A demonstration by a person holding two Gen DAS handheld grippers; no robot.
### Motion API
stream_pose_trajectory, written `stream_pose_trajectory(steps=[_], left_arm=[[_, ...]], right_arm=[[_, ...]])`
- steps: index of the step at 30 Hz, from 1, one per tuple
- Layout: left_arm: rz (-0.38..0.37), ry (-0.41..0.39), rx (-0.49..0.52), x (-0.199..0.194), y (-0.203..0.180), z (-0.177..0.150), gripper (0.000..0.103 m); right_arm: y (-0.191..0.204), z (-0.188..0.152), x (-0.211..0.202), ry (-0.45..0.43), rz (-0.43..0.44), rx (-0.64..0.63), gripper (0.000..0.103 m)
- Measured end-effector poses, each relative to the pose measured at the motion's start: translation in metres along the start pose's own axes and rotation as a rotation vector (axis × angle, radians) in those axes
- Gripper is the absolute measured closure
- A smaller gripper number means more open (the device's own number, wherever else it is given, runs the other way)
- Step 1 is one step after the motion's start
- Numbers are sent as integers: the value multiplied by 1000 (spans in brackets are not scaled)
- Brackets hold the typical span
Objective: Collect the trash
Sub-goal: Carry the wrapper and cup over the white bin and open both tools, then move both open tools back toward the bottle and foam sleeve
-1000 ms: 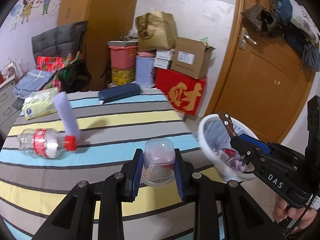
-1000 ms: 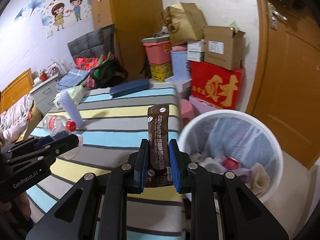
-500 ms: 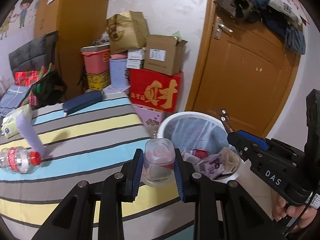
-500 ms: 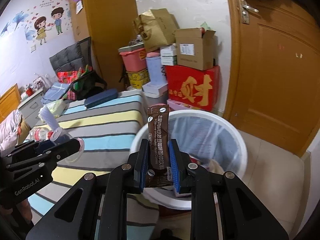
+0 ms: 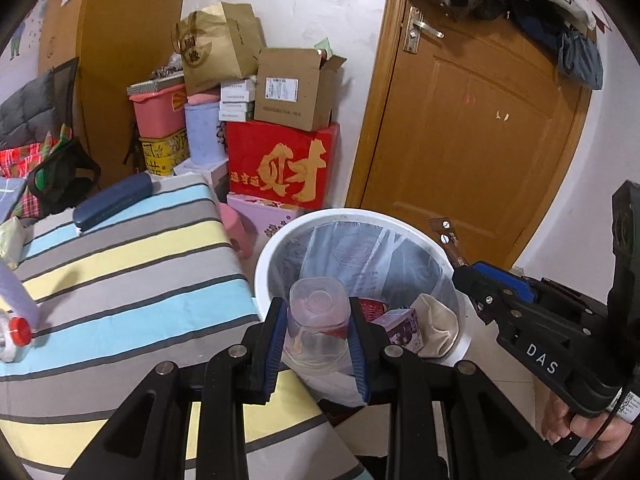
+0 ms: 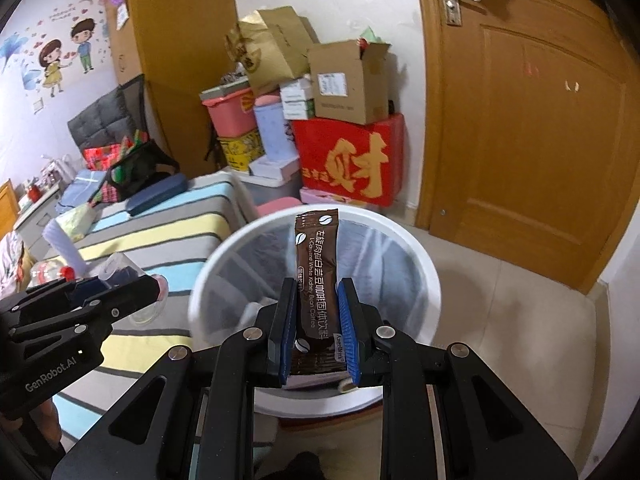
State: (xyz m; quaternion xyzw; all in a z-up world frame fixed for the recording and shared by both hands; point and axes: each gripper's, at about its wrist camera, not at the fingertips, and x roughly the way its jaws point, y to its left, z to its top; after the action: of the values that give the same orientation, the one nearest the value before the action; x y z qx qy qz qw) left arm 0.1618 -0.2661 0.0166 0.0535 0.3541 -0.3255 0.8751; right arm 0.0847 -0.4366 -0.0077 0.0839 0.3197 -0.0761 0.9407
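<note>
My left gripper point(image 5: 318, 338) is shut on a clear plastic cup point(image 5: 317, 320) and holds it over the near rim of the white trash bin point(image 5: 276, 242). My right gripper point(image 6: 316, 338) is shut on a brown coffee sachet point(image 6: 317, 276) and holds it upright over the bin point(image 6: 432, 280). The bin has a clear liner and several pieces of trash inside. The right gripper also shows in the left wrist view point(image 5: 466, 280), at the bin's right rim. The left gripper shows at the left of the right wrist view point(image 6: 132, 292).
A striped bed point(image 5: 120, 264) lies left of the bin, with a red-capped bottle point(image 5: 12, 338), a lilac tube point(image 5: 20, 296) and a blue case point(image 5: 114, 202) on it. Stacked boxes point(image 5: 280, 168) stand behind the bin. A wooden door point(image 5: 472, 140) is at the right.
Both grippers have moved right, off the bed and over the trash bin, each still holding its item. The bin now lies directly under both.
</note>
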Motion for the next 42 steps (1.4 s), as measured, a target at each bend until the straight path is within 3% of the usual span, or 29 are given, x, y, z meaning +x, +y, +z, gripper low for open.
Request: stream_pose_trajectory(steps=[15, 16, 17, 19, 23, 25, 26, 42], left_arm=[[-31, 52, 9, 44, -14, 9, 72], [-20, 49, 8, 45, -14, 10, 67], [-11, 45, 13, 45, -14, 11, 54], [-23, 42, 12, 44, -13, 11, 47], [-13, 40, 10, 41, -11, 11, 47], [-15, 37, 1, 38, -8, 10, 47], [-13, 36, -2, 37, -7, 9, 47], [23, -16, -47, -7, 14, -3, 47]], right_arm=[[-17, -7, 23, 97, -18, 15, 81], [-17, -7, 24, 97, -20, 15, 81], [-17, -7, 25, 98, -19, 14, 81], [-17, -5, 27, 108, -13, 9, 80], [-17, -5, 28, 110, -34, 8, 74], [-18, -5, 25, 100, -24, 14, 56], [-17, -5, 25, 98, -20, 14, 54], [7, -6, 3, 42, -21, -14, 53]])
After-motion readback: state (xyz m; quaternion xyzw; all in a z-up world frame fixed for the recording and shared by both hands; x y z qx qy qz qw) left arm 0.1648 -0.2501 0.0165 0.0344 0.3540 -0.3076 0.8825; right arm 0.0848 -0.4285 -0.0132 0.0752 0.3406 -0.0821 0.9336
